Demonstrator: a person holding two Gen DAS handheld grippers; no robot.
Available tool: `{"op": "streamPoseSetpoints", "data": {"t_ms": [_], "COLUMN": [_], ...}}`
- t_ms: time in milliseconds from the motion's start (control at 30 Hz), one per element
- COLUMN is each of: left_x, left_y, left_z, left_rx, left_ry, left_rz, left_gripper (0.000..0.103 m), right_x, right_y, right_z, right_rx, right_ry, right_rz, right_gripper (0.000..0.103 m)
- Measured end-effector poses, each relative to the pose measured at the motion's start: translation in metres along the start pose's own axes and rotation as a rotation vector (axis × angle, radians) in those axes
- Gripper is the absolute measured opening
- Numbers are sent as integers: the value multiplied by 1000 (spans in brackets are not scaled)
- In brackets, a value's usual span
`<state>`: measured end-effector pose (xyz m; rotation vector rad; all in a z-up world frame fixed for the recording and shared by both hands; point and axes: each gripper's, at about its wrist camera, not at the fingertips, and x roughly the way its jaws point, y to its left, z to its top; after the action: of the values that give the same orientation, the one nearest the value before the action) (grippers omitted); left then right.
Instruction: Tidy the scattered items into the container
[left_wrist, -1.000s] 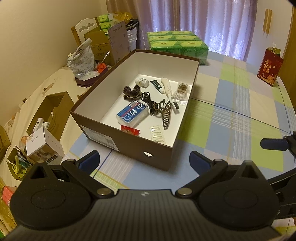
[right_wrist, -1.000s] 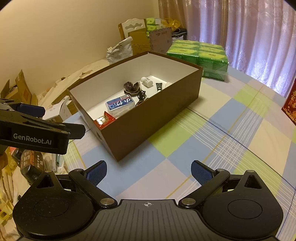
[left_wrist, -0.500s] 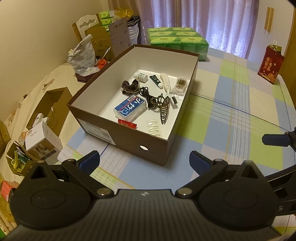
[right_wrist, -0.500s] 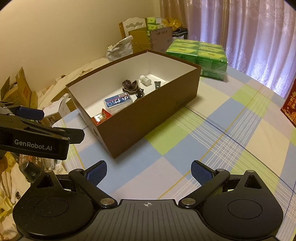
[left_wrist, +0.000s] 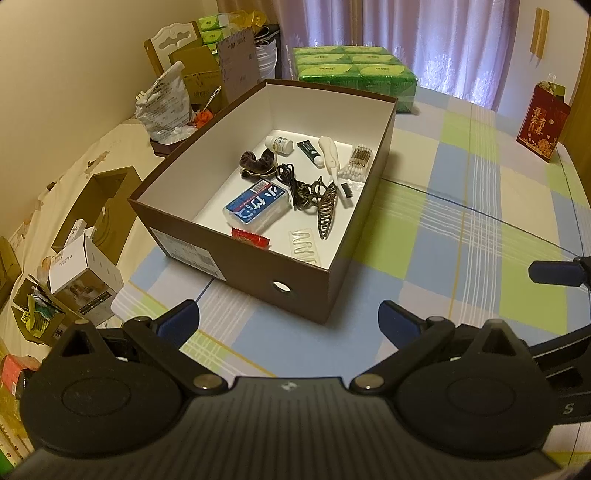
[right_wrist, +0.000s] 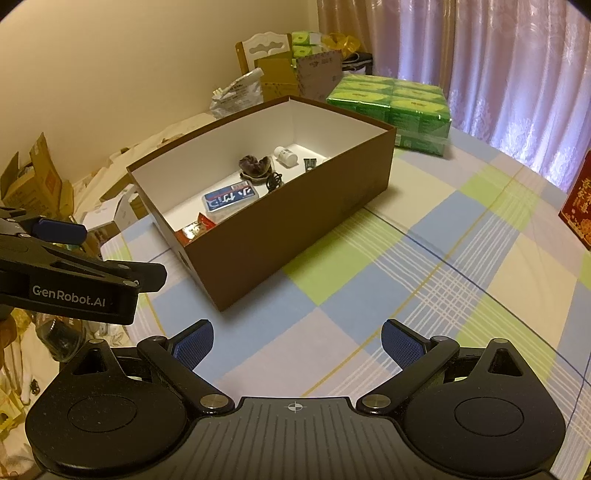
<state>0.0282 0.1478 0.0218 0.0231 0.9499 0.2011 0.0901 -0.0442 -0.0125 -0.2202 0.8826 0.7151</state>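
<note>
A brown cardboard box (left_wrist: 236, 258) with a white inside stands on the checked tablecloth (left_wrist: 461, 229). Inside lie a blue packet (left_wrist: 256, 206), a bronze hair claw (left_wrist: 325, 210), a black cable (left_wrist: 290, 177), a brown scrunchie (left_wrist: 256, 162), a white bottle (left_wrist: 279, 143), a red sachet (left_wrist: 250, 237) and cotton swabs (left_wrist: 356, 162). My left gripper (left_wrist: 288, 317) hangs open and empty just before the box's near wall. My right gripper (right_wrist: 295, 339) is open and empty over the cloth, to the right of the box (right_wrist: 295, 221). The left gripper's body (right_wrist: 74, 280) shows at the right wrist view's left edge.
Green tissue packs (left_wrist: 354, 74) sit behind the box. A red gift bag (left_wrist: 543, 122) stands at the far right. Cardboard boxes (left_wrist: 85, 273), a plastic bag (left_wrist: 162, 103) and a chair (left_wrist: 170, 40) crowd the floor and wall to the left. Curtains hang behind.
Both grippers have drawn back a little from the box, which now looks slightly smaller and farther. Both stay open and empty.
</note>
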Motion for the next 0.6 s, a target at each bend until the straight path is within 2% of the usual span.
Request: {"op": "streamPoseSetpoints", "data": {"t_ms": [600], "left_x": [-5], "left_y": [-2], "left_z": [-8], "left_rx": [-21], "left_ry": [1], "left_rz": [15], "left_gripper": [102], "right_x": [-5], "right_y": [-2], "right_z": [-6], "right_rx": [-14], "right_ry": [5], "right_rz": [1], "right_gripper": [102]}}
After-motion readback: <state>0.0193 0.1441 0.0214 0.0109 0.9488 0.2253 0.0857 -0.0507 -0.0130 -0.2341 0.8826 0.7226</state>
